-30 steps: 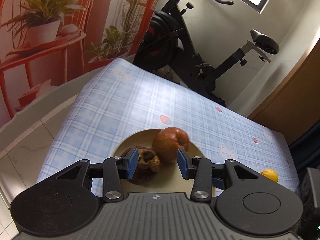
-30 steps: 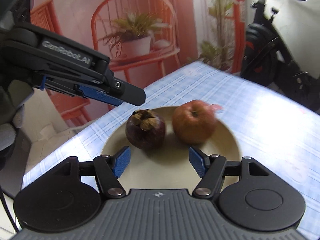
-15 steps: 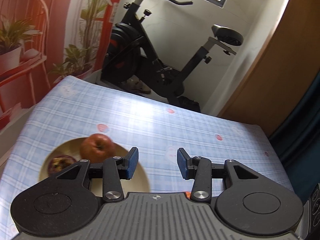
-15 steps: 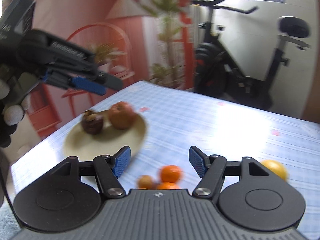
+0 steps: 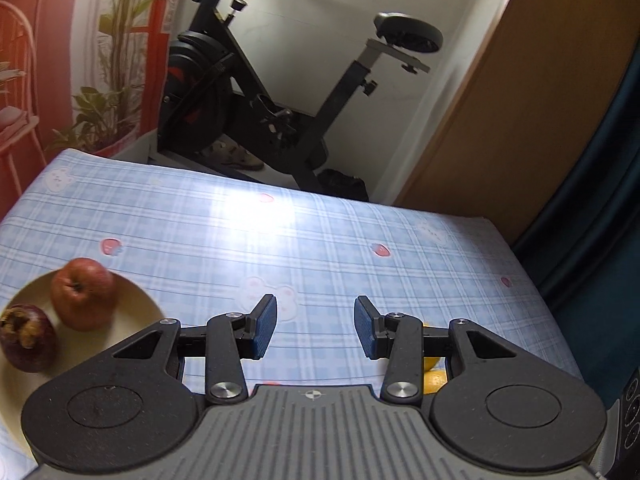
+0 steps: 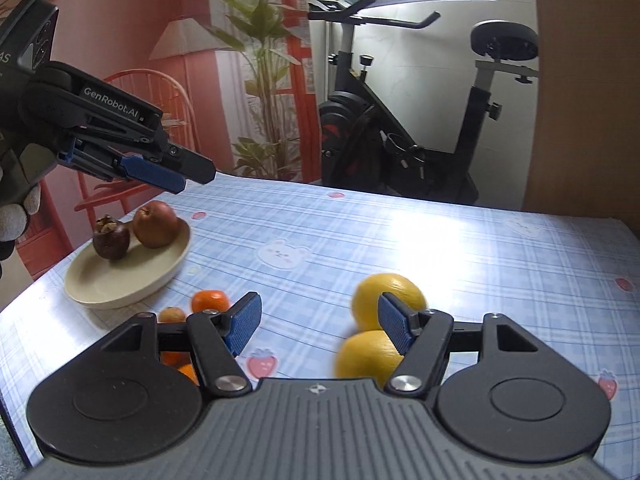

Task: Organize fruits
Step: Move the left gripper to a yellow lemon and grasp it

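A cream plate (image 6: 120, 280) on the checked tablecloth holds a red apple (image 6: 155, 224) and a dark mangosteen (image 6: 111, 238); the same plate (image 5: 136, 304), apple (image 5: 84, 292) and mangosteen (image 5: 26, 338) sit at the left of the left wrist view. My right gripper (image 6: 318, 326) is open and empty over the cloth. Two lemons (image 6: 390, 298) lie just behind its right finger, small oranges (image 6: 210, 302) behind its left finger. My left gripper (image 5: 314, 326) is open and empty above the table, seen from the side as left gripper (image 6: 182, 174) above the plate. A lemon (image 5: 434, 376) is mostly hidden behind its right finger.
A black exercise bike (image 6: 404, 136) stands past the table's far edge, beside a wooden panel (image 5: 520, 100) on the right. A red chair-and-plant backdrop (image 6: 132, 40) fills the left. A gloved hand (image 6: 14, 212) holds the left gripper. The table's right edge (image 5: 532, 276) drops to a dark curtain.
Both grippers have swung to the right away from the plate. The plate slid to the left of both views, and lemons and oranges came in under the right gripper. Jaw gaps look unchanged.
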Demonstrator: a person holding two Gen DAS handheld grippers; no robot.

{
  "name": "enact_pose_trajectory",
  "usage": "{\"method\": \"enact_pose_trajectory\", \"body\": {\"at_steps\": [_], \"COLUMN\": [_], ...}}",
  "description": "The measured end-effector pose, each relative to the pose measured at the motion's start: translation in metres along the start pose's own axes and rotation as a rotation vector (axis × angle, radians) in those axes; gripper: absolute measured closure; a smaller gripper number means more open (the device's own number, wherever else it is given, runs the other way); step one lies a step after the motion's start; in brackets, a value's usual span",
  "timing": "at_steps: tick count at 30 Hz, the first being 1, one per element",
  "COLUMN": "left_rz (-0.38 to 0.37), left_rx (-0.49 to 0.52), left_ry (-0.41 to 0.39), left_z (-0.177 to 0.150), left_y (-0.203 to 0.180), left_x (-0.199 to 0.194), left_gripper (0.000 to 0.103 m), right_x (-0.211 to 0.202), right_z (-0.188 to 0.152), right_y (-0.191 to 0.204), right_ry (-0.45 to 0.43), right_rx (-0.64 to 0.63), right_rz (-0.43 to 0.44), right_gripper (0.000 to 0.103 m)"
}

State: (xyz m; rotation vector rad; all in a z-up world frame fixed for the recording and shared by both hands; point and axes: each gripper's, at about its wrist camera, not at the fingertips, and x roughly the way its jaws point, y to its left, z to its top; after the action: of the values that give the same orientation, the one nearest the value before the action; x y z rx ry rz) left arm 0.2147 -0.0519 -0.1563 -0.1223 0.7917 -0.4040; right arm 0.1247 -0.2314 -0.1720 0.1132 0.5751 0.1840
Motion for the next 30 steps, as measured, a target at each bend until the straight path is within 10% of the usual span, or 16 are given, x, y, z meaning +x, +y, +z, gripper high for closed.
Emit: {"method": "enact_pose_trajectory", "body": {"at_steps": [30], "left_rz": [-0.113], "left_rx": [-0.010], "left_ry": [0.275], "left_z": [-0.005], "left_y": [-0.071], "left_x": [0.114], "left_gripper": [0.059], "right_x": [0.055], "right_z": [0.004], "right_y": [-0.080], "right_ry": [0.200], "right_rx": [0.279], "right_rz": [0.091], "right_gripper": [0.043]}}
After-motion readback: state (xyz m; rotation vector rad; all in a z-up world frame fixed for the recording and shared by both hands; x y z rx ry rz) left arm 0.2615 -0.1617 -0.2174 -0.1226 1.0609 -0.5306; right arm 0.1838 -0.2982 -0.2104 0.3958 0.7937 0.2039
